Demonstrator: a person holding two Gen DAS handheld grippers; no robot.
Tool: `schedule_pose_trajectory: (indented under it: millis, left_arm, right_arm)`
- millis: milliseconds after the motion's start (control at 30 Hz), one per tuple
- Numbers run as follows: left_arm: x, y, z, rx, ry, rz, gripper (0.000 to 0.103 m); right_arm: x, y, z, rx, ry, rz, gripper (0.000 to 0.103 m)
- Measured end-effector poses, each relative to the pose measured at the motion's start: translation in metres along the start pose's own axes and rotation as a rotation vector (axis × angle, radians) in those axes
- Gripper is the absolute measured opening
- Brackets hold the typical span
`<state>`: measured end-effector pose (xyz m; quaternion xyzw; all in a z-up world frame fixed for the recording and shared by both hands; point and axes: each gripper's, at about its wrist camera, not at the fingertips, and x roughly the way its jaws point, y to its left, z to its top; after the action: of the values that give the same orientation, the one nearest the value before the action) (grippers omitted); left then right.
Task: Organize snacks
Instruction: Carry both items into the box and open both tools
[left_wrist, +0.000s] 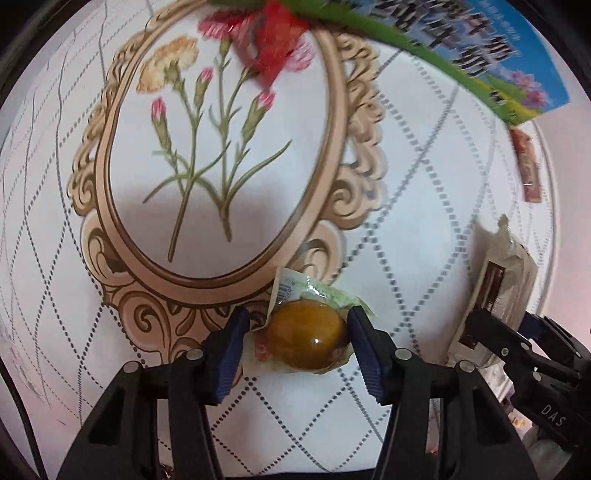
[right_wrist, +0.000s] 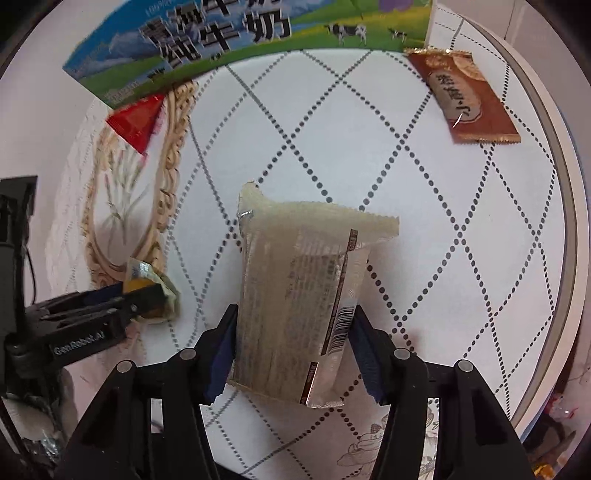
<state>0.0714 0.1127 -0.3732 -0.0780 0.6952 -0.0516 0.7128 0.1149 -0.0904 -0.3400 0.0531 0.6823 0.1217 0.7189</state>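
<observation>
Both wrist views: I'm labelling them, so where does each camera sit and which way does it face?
Left wrist: behind the left claw, looking along its fingers at the packed egg; right claw at right.
Right wrist: behind the right claw, facing the pale snack pack; left claw at left.
Shared: milk carton, red packet.

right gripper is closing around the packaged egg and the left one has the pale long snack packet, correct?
Swapped. The left wrist view shows the left gripper around the packaged egg; the right wrist view shows the right gripper around the pale long snack packet.
</observation>
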Motion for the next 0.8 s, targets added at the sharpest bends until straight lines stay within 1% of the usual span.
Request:
schedule_pose_trajectory:
  millis: [100,200,300,333,433,533,567,633,700,733,800]
  left_arm:
    - [-0.019,-0.011,0.004,0.014,-0.028,-0.016,0.053]
    - [-0.046,-0.024,0.014,0.024,-0.063,-0.061,0.053]
    - [-0.084,-0.043,0.034,0.055,-0.12,-0.115,0.053]
    - [-0.097,-0.049,0.042,0.068,-0.142,-0.126,0.053]
    - [-0.133,-0.063,0.075,0.116,-0.207,-0.147,0.053]
    - [-0.162,-0.066,0.115,0.151,-0.273,-0.123,0.053]
    - [-0.168,-0.069,0.129,0.162,-0.292,-0.106,0.053]
    - [-0.174,-0.074,0.157,0.173,-0.32,-0.062,0.053]
    - [-0.175,-0.073,0.18,0.178,-0.326,-0.024,0.053]
    - [-0.172,-0.071,0.194,0.183,-0.32,-0.002,0.053]
    - [-0.16,-0.066,0.213,0.183,-0.306,0.029,0.053]
  right_arm:
    - [-0.016,-0.001,0.006,0.011,-0.021,0.05,0.06]
    - [-0.041,-0.005,0.015,0.007,-0.054,0.093,0.06]
    - [-0.069,-0.005,0.03,0.006,-0.095,0.142,0.06]
    - [-0.076,0.002,0.035,-0.002,-0.111,0.15,0.06]
    - [-0.112,0.005,0.063,-0.022,-0.183,0.176,0.06]
    - [-0.14,0.009,0.094,-0.038,-0.25,0.185,0.06]
    - [-0.153,0.008,0.109,-0.047,-0.283,0.174,0.06]
    - [-0.162,0.011,0.134,-0.06,-0.318,0.149,0.06]
    - [-0.17,0.01,0.164,-0.073,-0.349,0.104,0.06]
    - [-0.171,0.01,0.179,-0.082,-0.355,0.073,0.06]
    - [-0.167,0.011,0.204,-0.093,-0.351,0.041,0.06]
